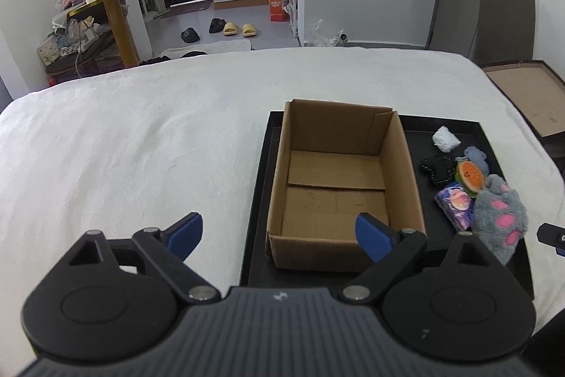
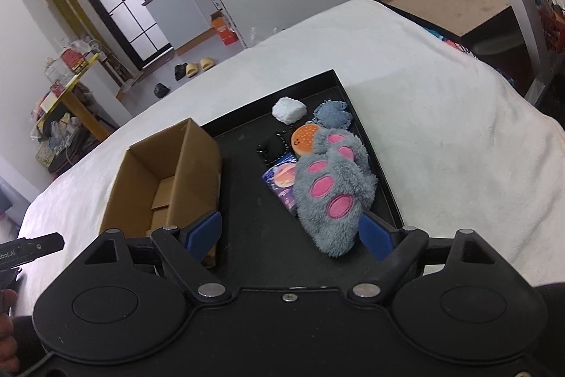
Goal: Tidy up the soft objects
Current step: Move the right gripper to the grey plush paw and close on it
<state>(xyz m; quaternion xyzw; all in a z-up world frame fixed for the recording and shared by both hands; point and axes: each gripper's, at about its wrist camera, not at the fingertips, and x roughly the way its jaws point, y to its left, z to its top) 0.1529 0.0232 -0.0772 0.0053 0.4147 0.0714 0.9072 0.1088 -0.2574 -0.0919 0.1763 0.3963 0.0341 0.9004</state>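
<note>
Paw plush (image 2: pixel 332 186) | between right tongs (image 2: pixel 289 235), released | left tongs (image 1: pixel 279 237) released

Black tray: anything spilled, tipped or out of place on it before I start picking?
Nothing stands out. The cardboard box stands upright and empty on the left part of the black tray. The soft items, among them the grey paw plush and the white bundle, lie heaped on its right part, all inside the rim.

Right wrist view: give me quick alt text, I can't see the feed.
The open right gripper hovers near a grey plush paw on a black tray, beside other small soft toys. An empty cardboard box stands on the tray's left.
</note>
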